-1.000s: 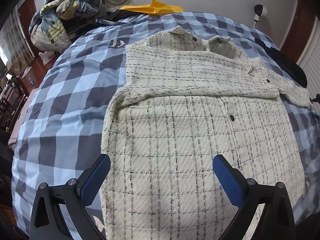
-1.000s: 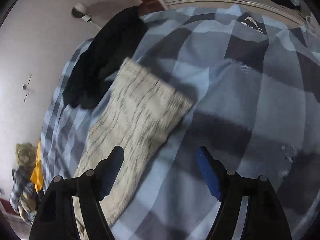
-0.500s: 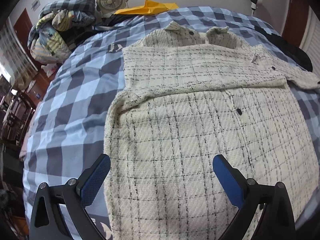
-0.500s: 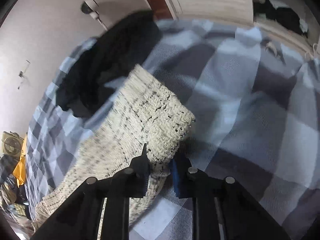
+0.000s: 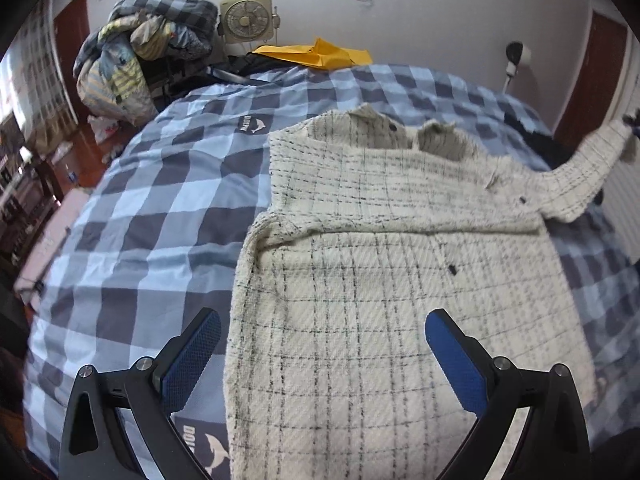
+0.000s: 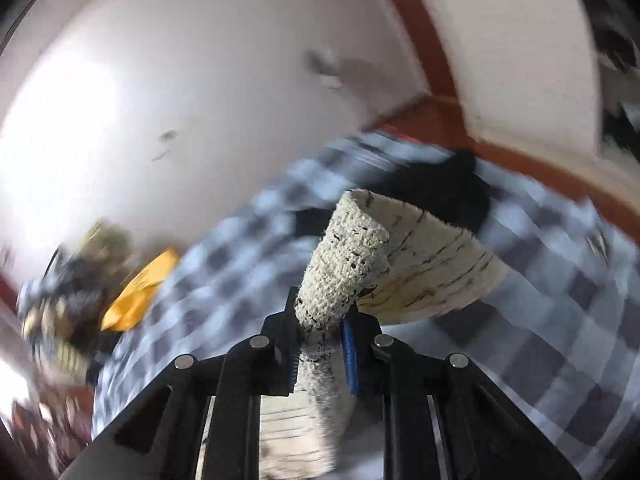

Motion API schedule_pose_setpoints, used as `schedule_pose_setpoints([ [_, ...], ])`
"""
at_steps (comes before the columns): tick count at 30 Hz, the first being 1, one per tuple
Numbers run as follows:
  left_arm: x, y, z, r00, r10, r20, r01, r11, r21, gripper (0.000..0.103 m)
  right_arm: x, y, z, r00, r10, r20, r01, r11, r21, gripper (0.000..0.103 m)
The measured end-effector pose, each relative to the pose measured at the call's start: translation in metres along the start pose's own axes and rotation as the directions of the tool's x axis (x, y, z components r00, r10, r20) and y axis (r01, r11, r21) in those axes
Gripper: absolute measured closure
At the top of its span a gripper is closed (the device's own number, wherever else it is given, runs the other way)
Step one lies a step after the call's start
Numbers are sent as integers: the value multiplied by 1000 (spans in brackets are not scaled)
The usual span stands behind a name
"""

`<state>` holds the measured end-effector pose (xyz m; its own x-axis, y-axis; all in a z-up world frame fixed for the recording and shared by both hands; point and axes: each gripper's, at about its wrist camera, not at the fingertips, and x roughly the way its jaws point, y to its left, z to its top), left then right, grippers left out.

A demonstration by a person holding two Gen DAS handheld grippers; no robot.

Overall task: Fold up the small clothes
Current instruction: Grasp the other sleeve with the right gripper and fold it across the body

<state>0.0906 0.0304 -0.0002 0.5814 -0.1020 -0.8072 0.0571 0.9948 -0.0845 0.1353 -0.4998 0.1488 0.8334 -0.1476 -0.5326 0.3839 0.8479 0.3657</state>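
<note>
A cream jacket with thin black checks lies flat on a blue checked bedspread, collar toward the far wall. Its left sleeve is folded across the chest. Its right sleeve is raised off the bed at the far right. My right gripper is shut on that sleeve's cuff, which stands up between the blue pads. My left gripper hangs open above the jacket's lower part, nothing between its fingers.
A heap of bedding and clothes sits at the bed's far left, with a small fan and a yellow cloth beside it. A black garment lies at the far right. A wall-mounted lamp and a dark red door are behind.
My right gripper closed on the sleeve cuff and lifted it high off the bed, rolling as it rose. The left gripper rose a little and stayed open.
</note>
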Motion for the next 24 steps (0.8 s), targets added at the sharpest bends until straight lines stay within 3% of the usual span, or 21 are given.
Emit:
schedule_pose_setpoints([
  [4,-15,23,2,998,-62,22,64,994,-93,0,-15,126,-31,995,95,17,-89,969,-230,89],
  [7,-28,43,5,996,-60,63,70,985,-160,0,-14,215,-74,986,169,-16,-164,923,-349,89],
  [12,-39,74,8,993,-18,113,46,968,-248,0,20,346,-184,941,276,-195,-336,836,-434,89],
  [15,-37,84,12,993,-2,117,33,965,-262,0,55,395,-256,906,289,-310,-402,817,-413,89],
  [17,-35,87,11,994,4,112,25,966,-259,0,87,419,-314,867,261,-424,-432,817,-381,82],
  [18,-35,88,11,994,11,111,18,966,-258,0,103,425,-343,827,249,-505,-458,819,-346,77],
  [19,-35,90,11,993,22,112,7,966,-259,0,117,427,-363,784,223,-579,-469,824,-318,61],
  [22,-37,96,11,992,40,117,-7,962,-274,0,131,417,-419,606,205,-769,-528,826,-196,57],
  [23,-39,99,11,992,41,121,-4,958,-288,0,126,414,-421,579,209,-788,-548,816,-186,57],
  [24,-39,102,11,991,40,125,0,953,-302,0,118,405,-419,574,204,-793,-558,806,-196,56],
])
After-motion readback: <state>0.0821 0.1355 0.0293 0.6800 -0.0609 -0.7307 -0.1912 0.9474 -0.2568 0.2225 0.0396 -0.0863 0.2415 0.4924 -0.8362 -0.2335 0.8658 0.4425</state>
